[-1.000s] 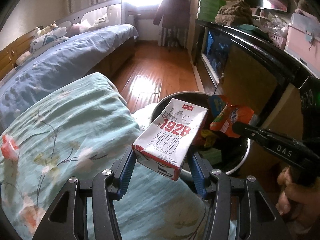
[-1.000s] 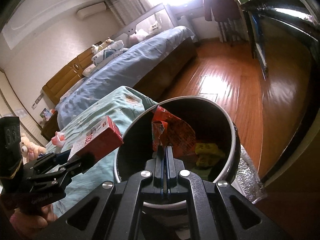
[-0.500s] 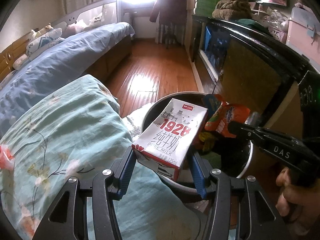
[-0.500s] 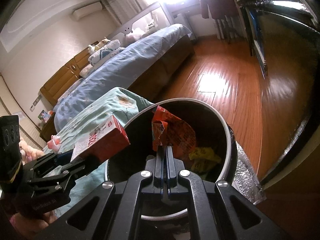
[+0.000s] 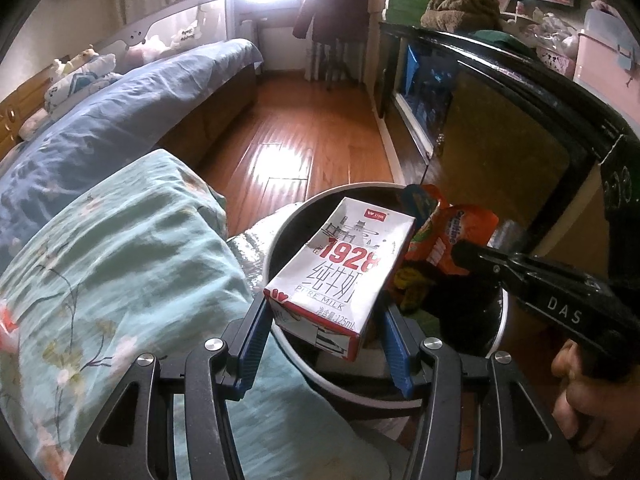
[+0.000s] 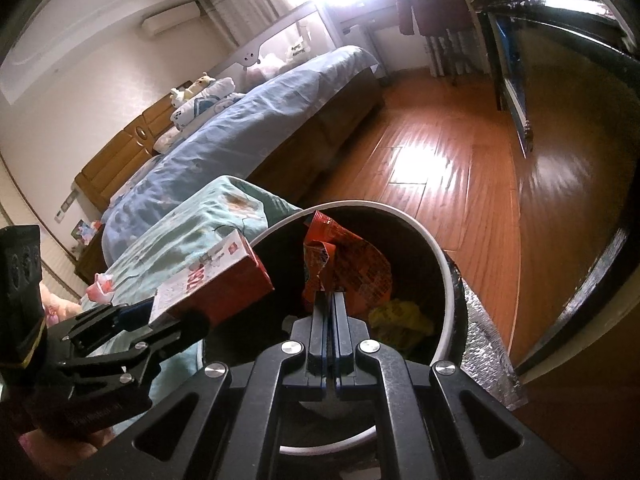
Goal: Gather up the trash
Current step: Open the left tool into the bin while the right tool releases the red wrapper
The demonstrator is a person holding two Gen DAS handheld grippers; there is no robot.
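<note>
Two grippers, one trash bin, one milk carton, one orange snack wrapper, one crumpled yellow wrapper. Left gripper (image 5: 324, 332) about half open, blue pads clamped on the sides of the milk carton (image 5: 340, 272), a small red-and-white "1928 Pure Milk" box, tilted, its far end over the near rim of the trash bin (image 5: 276, 248). Right gripper (image 6: 330, 300) fully closed, pinching the lower edge of the orange snack wrapper (image 6: 348, 268), held upright inside the mouth of the bin (image 6: 448, 280). Seen from the left wrist, the same wrapper (image 5: 452, 236) just right of the carton, close but whether touching could not be told. A hand (image 5: 588, 392) at the right edge, wrapped round the right gripper's handle.

Bin round, dark inside, white-rimmed, standing on a silvery foil sheet (image 6: 484, 344). Inside, near the bottom: the yellow wrapper (image 6: 400, 316); more beneath too dark to count.

Bin hemmed in by a teal floral quilt (image 5: 120, 280) hard against its left side and a dark cabinet (image 5: 520, 152) near its right. Beyond the bin, open wooden floor (image 5: 304, 128) between a blue-covered bed (image 5: 120, 120) and the cabinet front.
</note>
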